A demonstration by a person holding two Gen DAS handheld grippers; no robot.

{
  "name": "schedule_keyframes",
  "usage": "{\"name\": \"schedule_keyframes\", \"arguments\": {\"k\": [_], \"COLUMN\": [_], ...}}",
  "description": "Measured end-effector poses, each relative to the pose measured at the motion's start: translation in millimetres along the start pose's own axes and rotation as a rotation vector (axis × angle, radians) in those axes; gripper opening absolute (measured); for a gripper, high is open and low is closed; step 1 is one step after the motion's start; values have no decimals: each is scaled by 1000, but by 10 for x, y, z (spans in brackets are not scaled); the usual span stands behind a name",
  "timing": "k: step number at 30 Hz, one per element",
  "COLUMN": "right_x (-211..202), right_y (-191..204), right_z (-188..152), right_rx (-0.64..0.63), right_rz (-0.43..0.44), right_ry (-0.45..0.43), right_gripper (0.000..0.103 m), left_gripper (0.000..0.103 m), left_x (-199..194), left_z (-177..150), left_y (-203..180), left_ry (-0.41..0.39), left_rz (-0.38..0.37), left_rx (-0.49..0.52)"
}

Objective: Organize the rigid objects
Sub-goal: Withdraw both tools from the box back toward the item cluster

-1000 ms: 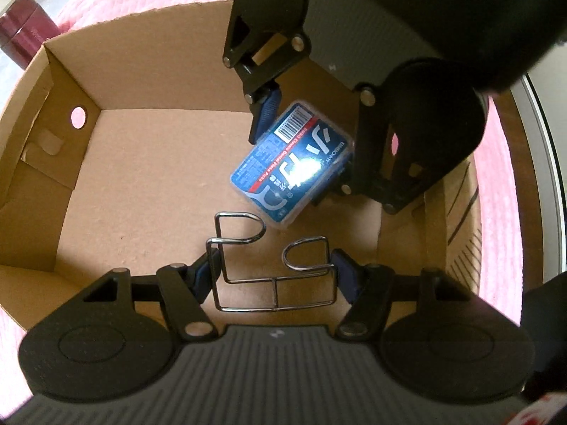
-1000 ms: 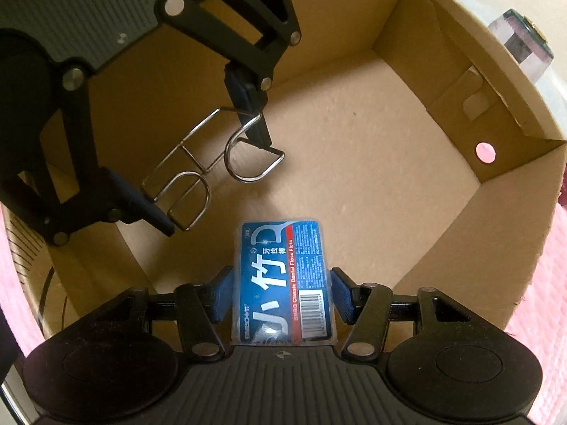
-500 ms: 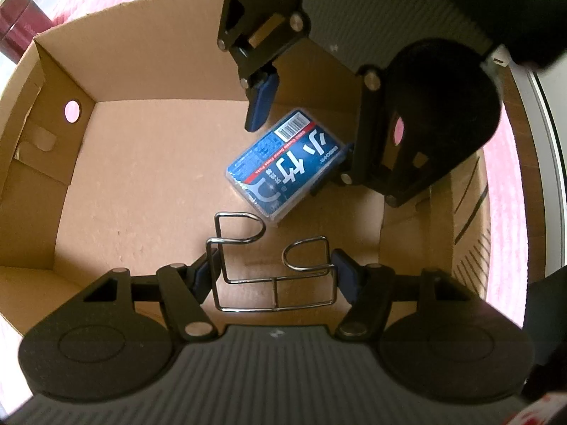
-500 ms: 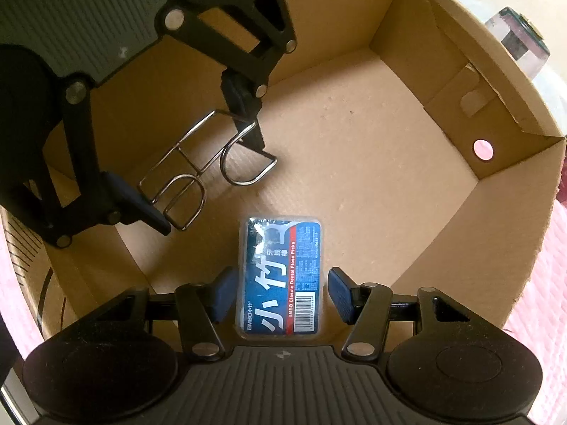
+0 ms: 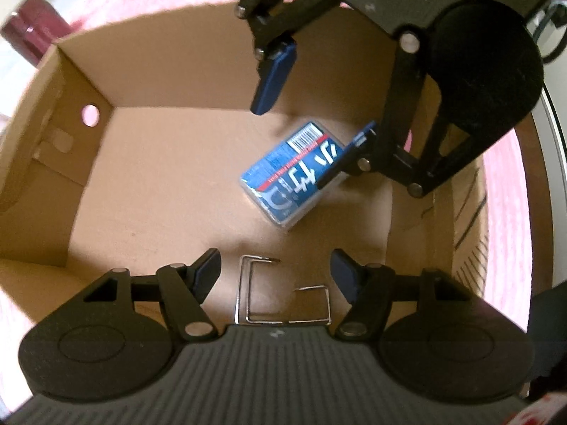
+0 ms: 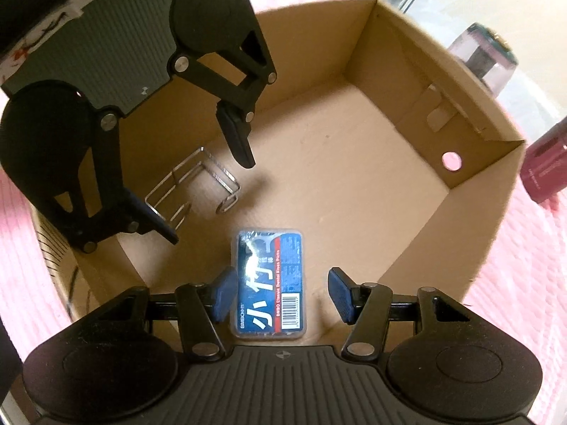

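A: Which step is this looking like?

B: The releasing one, I'd judge. Both items are lying on the floor of the cardboard box. The left claw is hanging spread over the wire rack, with its fingers standing clear on either side. The right claw is spread too, above the dental floss pick box, pinching nothing.

A: So what is the next move calling for?

B: Probably lifting both claws straight up out of the box without snagging the rack's wire loops, then going for whatever is waiting outside. The dark red container and the clear jar are standing beyond the far wall on the pink mat, so they may be next.

A: Is either camera giving something the other is missing?

B: The right wrist view is showing the rack whole, lying beside the side wall and apart from the floss box. The left view is cutting off its near end. The left view, though, is showing the floss box angled, near the right-hand wall, with one right claw finger crossing in front of it.
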State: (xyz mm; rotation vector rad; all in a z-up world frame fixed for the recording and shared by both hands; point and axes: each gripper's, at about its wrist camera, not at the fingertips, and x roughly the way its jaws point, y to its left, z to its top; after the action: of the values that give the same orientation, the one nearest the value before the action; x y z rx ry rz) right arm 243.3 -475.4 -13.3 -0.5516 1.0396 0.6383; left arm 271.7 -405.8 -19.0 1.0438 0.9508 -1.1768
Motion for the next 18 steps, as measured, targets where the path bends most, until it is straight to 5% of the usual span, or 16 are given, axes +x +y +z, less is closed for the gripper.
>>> {"name": "schedule_keyframes", "arguments": {"k": [8,18], "right_x": [-550,-1435], "right_y": [129,756], "right_z": [4,76], "right_rx": [79,213], "right_rz": [-78,-143], "right_ry": [-138,-375], "right_gripper": [54,54], "left_gripper": [64,73], "left_x": [-656,-1637], "left_z": [-272,-1052], "left_y": [-52,-481], "left_ry": [-213,-513], "left_rz": [90,278], "left_rx": [-135,-364]}}
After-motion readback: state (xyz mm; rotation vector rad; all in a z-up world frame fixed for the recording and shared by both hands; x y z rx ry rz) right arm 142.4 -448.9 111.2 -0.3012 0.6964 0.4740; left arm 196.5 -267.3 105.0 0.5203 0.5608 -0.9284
